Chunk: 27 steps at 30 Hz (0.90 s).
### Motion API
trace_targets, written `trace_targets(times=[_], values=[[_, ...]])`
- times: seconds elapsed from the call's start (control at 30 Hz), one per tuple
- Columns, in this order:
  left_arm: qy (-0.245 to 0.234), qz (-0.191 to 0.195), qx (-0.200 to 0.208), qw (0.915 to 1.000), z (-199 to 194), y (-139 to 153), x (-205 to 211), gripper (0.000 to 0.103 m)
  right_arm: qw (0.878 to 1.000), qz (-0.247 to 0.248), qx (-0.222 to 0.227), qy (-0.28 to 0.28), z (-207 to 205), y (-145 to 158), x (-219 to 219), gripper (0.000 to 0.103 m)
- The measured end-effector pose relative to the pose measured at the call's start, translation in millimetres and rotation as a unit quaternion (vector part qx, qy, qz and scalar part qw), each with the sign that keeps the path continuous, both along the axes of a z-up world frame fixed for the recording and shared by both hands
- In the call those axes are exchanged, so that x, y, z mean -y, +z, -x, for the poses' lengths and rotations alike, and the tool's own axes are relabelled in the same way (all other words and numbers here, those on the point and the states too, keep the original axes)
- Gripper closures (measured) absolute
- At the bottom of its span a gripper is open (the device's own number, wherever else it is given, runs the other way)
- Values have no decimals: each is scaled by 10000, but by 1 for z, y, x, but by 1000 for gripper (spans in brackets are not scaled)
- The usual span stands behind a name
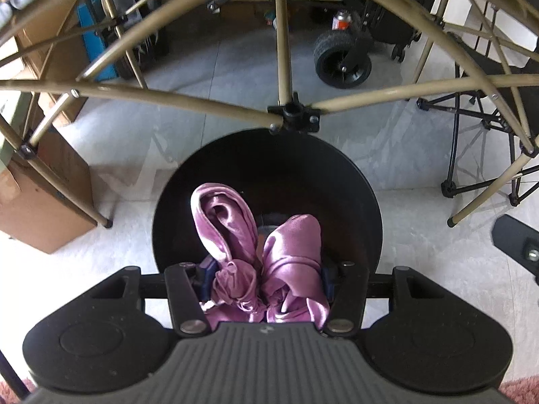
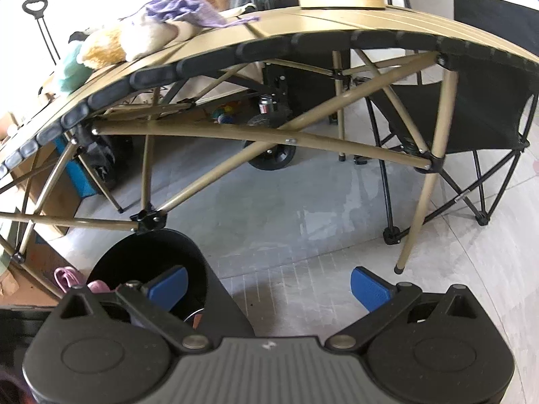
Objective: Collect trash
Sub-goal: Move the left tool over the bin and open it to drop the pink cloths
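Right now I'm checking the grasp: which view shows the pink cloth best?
Left wrist: the pink cloth fills the left gripper over the black bin. Right wrist shows only a pink sliver at the bin's rim.

Shiny pink-purple cloth, black bin, tan table frame, blue gripper pads.

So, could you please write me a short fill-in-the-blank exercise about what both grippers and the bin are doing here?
1. The left gripper is shut on a crumpled cloth whose colour is ____.
2. The cloth hangs over the mouth of a bin whose colour is ____.
3. The right gripper holds nothing, and its jaws are ____.
4. The bin stands on the floor beside the frame of a folding ____ with tan legs.

Missing words: pink; black; open; table
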<state>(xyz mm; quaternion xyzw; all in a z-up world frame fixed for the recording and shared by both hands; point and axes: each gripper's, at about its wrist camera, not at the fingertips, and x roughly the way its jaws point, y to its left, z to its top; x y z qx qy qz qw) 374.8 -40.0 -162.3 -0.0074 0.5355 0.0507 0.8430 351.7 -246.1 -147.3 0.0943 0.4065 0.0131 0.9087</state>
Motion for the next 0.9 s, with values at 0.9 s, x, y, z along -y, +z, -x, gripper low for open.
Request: trace_targets(times=[0.9], values=[[227,413,-552,9974,-20,-15,2,17,9992,-92,-121,-360,0,-10,19,0]])
